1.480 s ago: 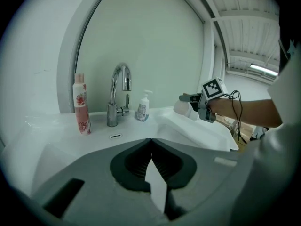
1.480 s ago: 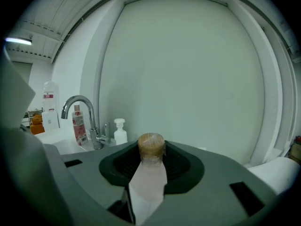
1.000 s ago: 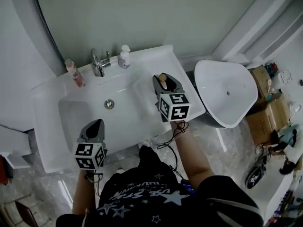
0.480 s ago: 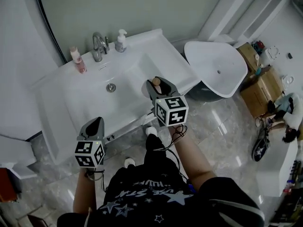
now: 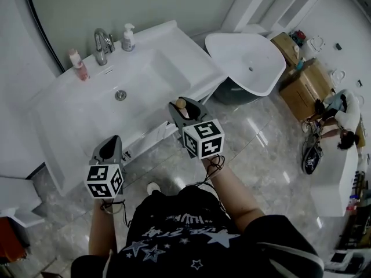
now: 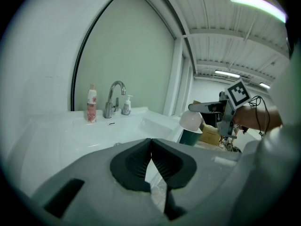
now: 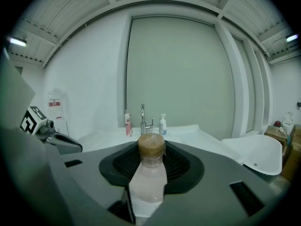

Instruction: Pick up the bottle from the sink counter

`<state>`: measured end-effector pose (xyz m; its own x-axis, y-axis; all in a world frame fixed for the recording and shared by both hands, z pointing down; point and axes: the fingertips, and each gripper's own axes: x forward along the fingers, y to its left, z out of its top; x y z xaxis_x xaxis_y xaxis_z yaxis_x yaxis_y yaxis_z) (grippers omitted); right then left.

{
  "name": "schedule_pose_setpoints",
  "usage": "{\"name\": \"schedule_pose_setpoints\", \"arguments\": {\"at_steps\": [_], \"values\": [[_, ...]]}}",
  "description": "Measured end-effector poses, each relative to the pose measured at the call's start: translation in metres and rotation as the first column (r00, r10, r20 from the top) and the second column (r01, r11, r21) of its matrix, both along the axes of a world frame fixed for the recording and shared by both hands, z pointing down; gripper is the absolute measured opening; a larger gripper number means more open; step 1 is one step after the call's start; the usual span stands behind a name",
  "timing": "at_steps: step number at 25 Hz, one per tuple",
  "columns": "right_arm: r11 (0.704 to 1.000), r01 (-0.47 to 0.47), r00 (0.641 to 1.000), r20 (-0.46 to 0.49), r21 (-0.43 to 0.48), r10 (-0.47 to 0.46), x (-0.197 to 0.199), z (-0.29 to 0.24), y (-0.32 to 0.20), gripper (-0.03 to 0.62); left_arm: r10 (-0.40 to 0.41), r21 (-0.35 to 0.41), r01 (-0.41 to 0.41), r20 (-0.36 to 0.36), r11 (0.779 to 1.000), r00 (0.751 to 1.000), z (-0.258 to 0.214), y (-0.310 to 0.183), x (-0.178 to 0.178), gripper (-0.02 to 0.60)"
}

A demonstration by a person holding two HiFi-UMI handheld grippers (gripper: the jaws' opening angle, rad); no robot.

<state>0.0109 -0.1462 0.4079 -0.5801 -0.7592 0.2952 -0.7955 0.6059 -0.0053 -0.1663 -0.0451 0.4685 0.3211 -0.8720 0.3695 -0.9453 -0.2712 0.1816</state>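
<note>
Your right hand-held gripper [image 5: 183,108] is pinching the bottle [image 5: 181,103] between its two pads. In the right gripper view the bottle [image 7: 148,180] is standing upright in the jaws. It is a clear bottle with pale pink liquid and a brown round cap, and the pads are pressing on its body from both sides. You are holding it in the air, off the bench [image 5: 191,62], near the front edge and toward the right front corner.

Your left hand-held gripper [image 5: 112,145] is hanging lower, in front of the bench's front edge toward the left end, and it is carrying nothing. In the left gripper view its jaws are pressed together, with the ribbed pads [image 6: 162,161] meeting at the tips.

Along the back edge of the bench a chrome faucet [image 5: 102,39] is standing, with a white pump bottle [image 5: 128,37] just beside it on the right and a pink bottle [image 5: 77,65] on the left, nearer the back left corner.
</note>
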Motion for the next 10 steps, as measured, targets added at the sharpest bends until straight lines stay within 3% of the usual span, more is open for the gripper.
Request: {"name": "schedule_pose_setpoints", "arguments": {"at_steps": [10], "values": [[0.999,0.029,1.0,0.008,0.014,-0.03,0.042,-0.002,0.028,0.14,-0.015,0.013,0.015,0.005,1.0,1.0,-0.007,0.023,0.05,0.02]]}}
